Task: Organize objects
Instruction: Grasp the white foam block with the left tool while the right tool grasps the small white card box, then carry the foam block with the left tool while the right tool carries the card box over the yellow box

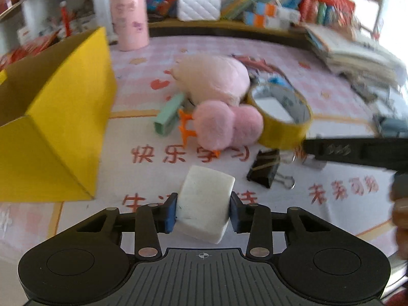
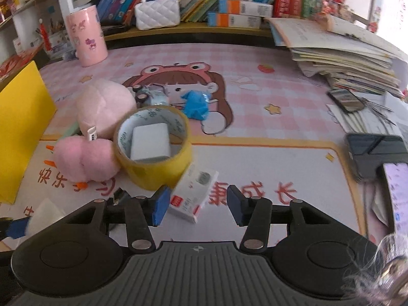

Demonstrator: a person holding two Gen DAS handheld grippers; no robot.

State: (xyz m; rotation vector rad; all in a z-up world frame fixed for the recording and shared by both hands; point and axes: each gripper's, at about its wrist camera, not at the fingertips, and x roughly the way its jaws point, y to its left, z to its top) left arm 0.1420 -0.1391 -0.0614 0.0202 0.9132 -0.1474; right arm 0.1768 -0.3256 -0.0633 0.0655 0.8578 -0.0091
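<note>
My left gripper (image 1: 203, 211) is shut on a white eraser-like block (image 1: 206, 193), one blue pad against each of its sides, low over the printed desk mat. In the right wrist view my right gripper (image 2: 198, 206) stands open around a small white-and-red box (image 2: 193, 193) that lies on the mat. The box touches the left pad, and a gap shows before the right pad. A yellow tape roll (image 2: 153, 150) with a white block (image 2: 150, 141) inside it sits just beyond. An open yellow cardboard box (image 1: 51, 127) stands at the left.
A pink plush (image 1: 224, 125), a paler plush (image 1: 211, 76), a green stapler (image 1: 169, 114) and a black binder clip (image 1: 265, 168) crowd the middle. A blue crumpled thing (image 2: 196, 103) lies further back, phones (image 2: 377, 150) and stacked books (image 2: 344, 58) at the right, a pink cylinder (image 2: 86, 35) behind.
</note>
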